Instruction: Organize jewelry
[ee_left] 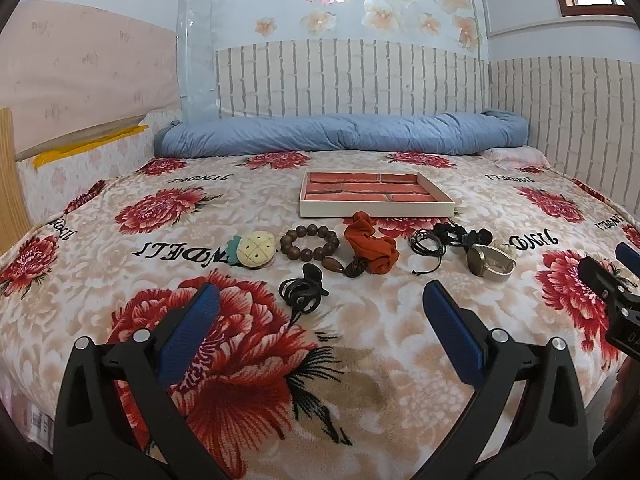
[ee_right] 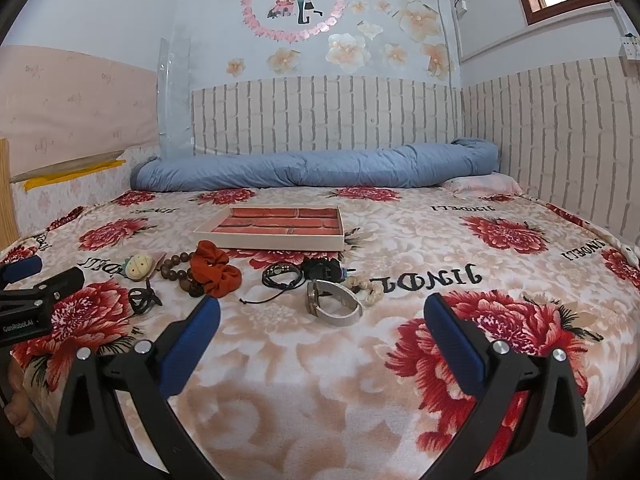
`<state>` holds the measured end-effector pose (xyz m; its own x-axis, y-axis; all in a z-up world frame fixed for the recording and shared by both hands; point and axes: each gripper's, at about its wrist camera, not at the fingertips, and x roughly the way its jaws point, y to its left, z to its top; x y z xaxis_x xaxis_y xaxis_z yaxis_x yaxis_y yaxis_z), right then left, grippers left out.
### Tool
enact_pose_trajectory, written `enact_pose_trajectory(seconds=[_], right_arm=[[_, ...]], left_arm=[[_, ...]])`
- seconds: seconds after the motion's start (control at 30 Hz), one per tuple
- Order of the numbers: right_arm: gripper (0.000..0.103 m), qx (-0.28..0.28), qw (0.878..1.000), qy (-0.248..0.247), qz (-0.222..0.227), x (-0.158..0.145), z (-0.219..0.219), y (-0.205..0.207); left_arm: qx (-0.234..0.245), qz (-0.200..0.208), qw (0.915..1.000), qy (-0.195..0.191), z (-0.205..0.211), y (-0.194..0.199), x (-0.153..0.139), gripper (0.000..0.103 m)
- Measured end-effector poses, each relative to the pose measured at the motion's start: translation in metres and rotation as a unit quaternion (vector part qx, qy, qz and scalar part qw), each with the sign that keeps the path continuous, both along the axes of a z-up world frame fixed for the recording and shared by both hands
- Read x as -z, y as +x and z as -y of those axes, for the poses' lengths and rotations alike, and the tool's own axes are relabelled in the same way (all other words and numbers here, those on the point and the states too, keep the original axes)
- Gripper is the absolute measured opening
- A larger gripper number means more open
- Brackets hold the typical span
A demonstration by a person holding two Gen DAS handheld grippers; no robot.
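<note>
A shallow tray (ee_left: 376,211) (ee_right: 276,242) with a red brick-pattern lining lies mid-bed. In front of it sits a row of items: a pineapple charm (ee_left: 255,249) (ee_right: 139,266), a wooden bead bracelet (ee_left: 310,245) (ee_right: 177,270), an orange scrunchie (ee_left: 370,246) (ee_right: 212,270), a black cord bracelet (ee_left: 427,243) (ee_right: 282,274), a black clip (ee_left: 464,234) (ee_right: 322,269), a watch (ee_left: 490,262) (ee_right: 334,300), a pale bead bracelet (ee_right: 368,286) and a dark hair claw (ee_left: 303,290) (ee_right: 142,298). My left gripper (ee_left: 320,308) is open near the hair claw. My right gripper (ee_right: 322,320) is open just short of the watch.
The floral blanket (ee_left: 240,360) (ee_right: 320,380) covers the bed. A rolled blue quilt (ee_left: 340,134) (ee_right: 316,168) lies along the brick-pattern headboard wall. The right gripper's body (ee_left: 612,292) shows at the left view's right edge; the left gripper's body (ee_right: 36,300) shows at the right view's left edge.
</note>
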<state>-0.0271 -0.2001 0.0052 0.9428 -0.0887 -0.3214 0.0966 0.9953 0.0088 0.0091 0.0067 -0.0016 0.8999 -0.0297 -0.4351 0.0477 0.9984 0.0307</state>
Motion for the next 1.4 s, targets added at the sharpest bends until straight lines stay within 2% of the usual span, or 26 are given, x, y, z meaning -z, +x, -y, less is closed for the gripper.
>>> enact_pose_trajectory(seconds=[0.5,0.73,0.97,1.4], right_arm=[[0.099,-0.001,1.000,-0.005,-0.005,0.008,-0.001,0.012],[0.099,-0.002,1.000,-0.004,-0.020,0.010,0.009,0.040],[0.099,0.002,0.998,-0.013,-0.063,0.026,0.027,0.090],[0.097,-0.008,0.988,-0.009,-0.153,0.057,0.044,0.166]], left_arm=[[0.005,-0.017,0.9998,0.003,-0.001,0.014,0.013,0.098],[0.007,-0.039,0.9989,0.025,-0.001,0.044,0.019,0.098],[0.007,-0.053,0.9978,0.040,-0.001,0.084,0.025,0.098],[-0.010,-0.140,0.9899,0.020,-0.027,0.147,0.064,0.098]])
